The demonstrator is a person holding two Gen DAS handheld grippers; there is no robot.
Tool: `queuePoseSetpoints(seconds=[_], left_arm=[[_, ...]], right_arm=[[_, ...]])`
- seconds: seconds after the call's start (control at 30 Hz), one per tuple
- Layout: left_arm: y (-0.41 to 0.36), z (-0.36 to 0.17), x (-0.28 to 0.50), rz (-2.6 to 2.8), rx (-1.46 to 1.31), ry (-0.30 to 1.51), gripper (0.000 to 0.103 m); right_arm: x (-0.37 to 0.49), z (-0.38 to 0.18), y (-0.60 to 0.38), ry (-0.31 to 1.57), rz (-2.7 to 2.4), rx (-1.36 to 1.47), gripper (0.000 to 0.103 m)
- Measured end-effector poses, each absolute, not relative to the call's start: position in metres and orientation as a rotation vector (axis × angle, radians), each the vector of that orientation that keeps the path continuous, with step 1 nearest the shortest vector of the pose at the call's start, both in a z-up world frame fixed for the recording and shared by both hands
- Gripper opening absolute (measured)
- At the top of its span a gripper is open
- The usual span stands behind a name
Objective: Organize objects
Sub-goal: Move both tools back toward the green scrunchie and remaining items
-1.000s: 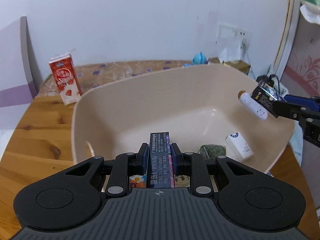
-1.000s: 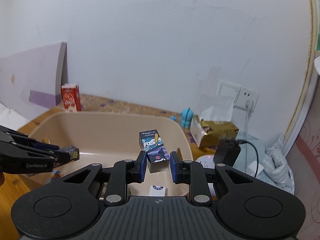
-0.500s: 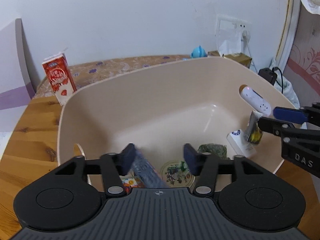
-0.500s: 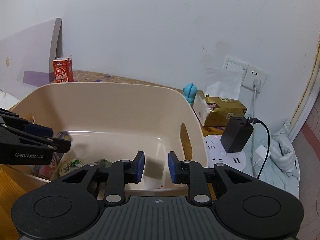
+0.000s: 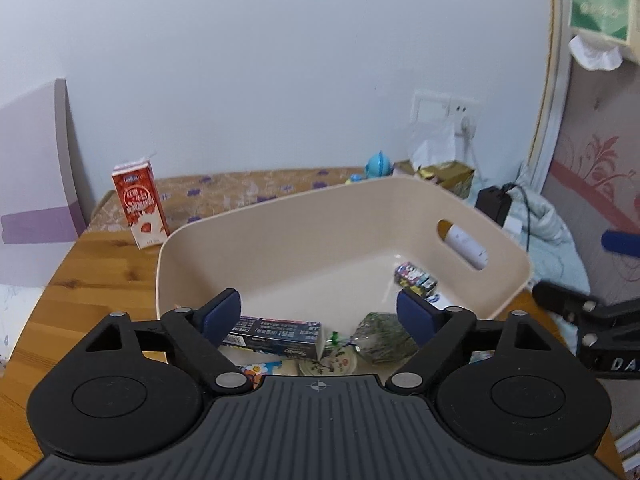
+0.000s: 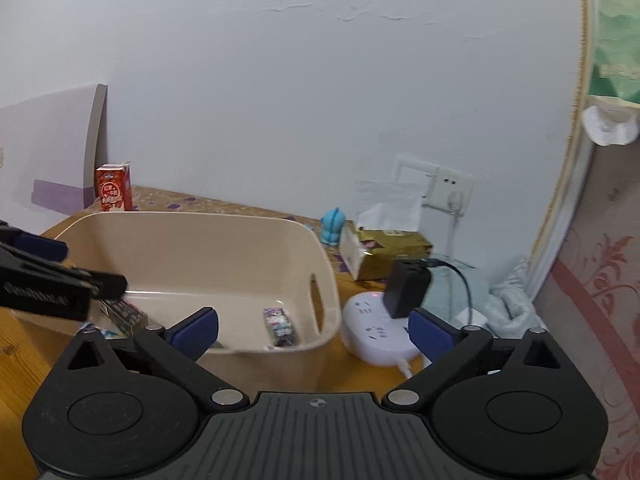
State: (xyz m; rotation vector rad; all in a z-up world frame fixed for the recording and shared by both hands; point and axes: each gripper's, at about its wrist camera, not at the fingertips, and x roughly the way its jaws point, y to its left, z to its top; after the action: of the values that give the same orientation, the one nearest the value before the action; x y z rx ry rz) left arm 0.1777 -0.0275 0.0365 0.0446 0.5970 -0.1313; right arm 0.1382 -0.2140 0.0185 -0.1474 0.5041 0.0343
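Dark box [image 5: 276,334] lies flat, long axis sideways, in bin [image 5: 280,216]; both hand-held grippers spread.

The left hand-held gripper [image 5: 319,312] is level, its two blue-padded fingers [image 5: 222,312] spread wide with nothing between them. The right hand-held gripper [image 6: 314,330] is likewise level and spread wide, empty, sitting to the right of the left one, apart from it.
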Motion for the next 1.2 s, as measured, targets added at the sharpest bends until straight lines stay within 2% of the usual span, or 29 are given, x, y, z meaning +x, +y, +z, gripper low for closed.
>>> queuePoseSetpoints(seconds=[0.3,0.53,1.2], left_arm=[[-0.043,0.035,0.136,-0.206,0.025,0.594,0.089],[-0.061,0.011,0.116,-0.250,0.085,0.623,0.090],[-0.088,-0.072,0.141,-0.331,0.062,0.858,0.088]], right_arm=[[0.111,-0.006,-0.231,0.577,0.002,-0.168,0.103],[0.102,-0.031,-0.237,0.638,0.007,-0.171,0.103],[0.102,-0.085,-0.244,0.763,0.060,-0.185,0.099]])
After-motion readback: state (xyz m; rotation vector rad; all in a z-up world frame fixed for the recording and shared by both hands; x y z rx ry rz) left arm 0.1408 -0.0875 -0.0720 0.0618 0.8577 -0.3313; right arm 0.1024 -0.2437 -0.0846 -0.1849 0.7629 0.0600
